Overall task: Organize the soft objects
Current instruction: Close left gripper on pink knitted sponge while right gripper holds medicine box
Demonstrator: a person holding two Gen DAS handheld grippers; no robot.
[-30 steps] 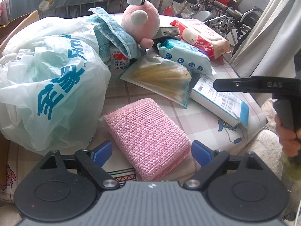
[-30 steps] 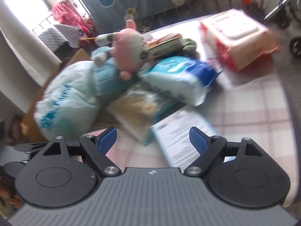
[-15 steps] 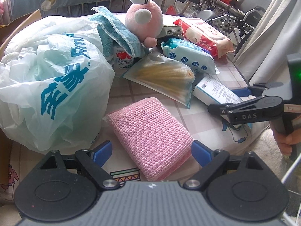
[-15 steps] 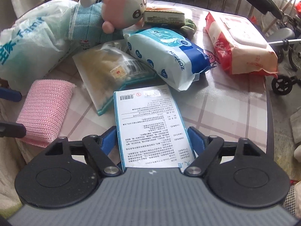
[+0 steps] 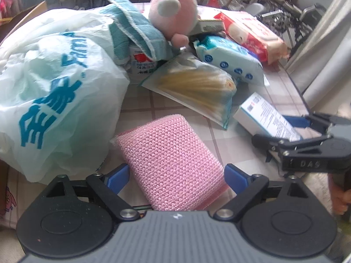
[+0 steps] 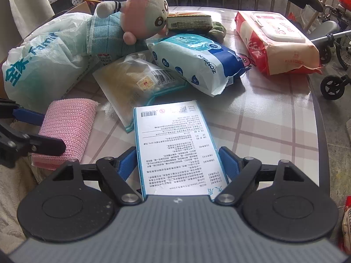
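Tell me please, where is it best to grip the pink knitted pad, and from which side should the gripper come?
Probably across its two long edges at the near end, coming from above and from the table's front edge. The pink knitted pad lies flat with its near end overhanging the table, already between the open left gripper fingers, and looks soft enough to squeeze.

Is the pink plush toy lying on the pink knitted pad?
No, the pink plush toy rests on the teal towel, well apart from the pink knitted pad.
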